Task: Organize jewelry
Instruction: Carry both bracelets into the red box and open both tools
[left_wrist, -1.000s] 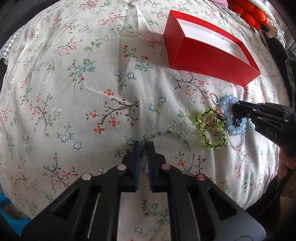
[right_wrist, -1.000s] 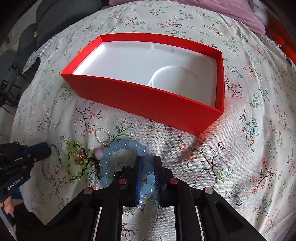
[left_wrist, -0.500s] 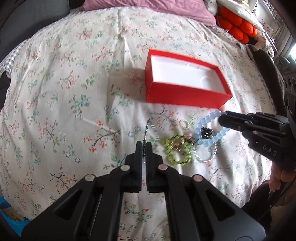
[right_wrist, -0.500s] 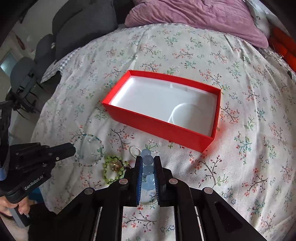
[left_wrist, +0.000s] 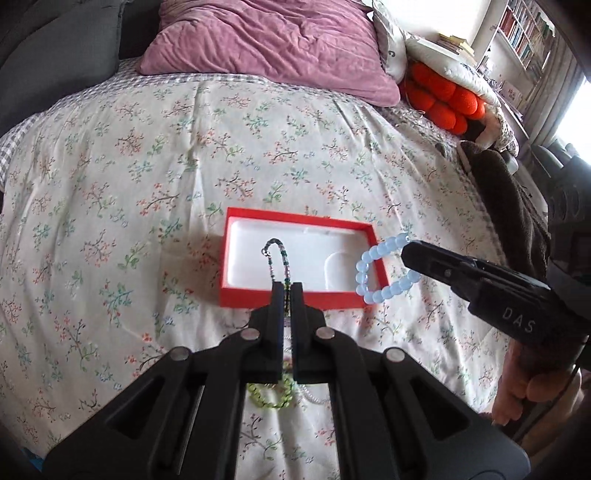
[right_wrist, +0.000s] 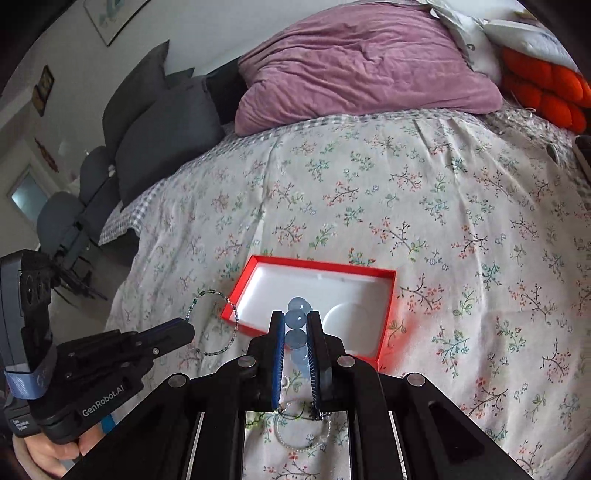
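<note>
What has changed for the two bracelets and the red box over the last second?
Both bracelets were lifted off the bedspread: the left hand-held gripper raised the thin beaded bracelet, the right hand-held gripper the blue bead bracelet. The red box stayed put, as did the green bracelet.

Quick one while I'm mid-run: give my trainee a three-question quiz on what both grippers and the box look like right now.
1. True or false: the red box already has a bracelet lying in it.
2. Which gripper holds the pale blue bead bracelet? A) left gripper B) right gripper C) neither
3. Fill in: the yellow-green bead bracelet lies on the floral ____.

Key
1. False. Its white insert is bare; the thin beaded chain bracelet hangs from the left fingers above the bed.
2. B. The beads sit between the right fingers.
3. Bedspread, on the near side of the box, beside a pearl-like bracelet.
</note>
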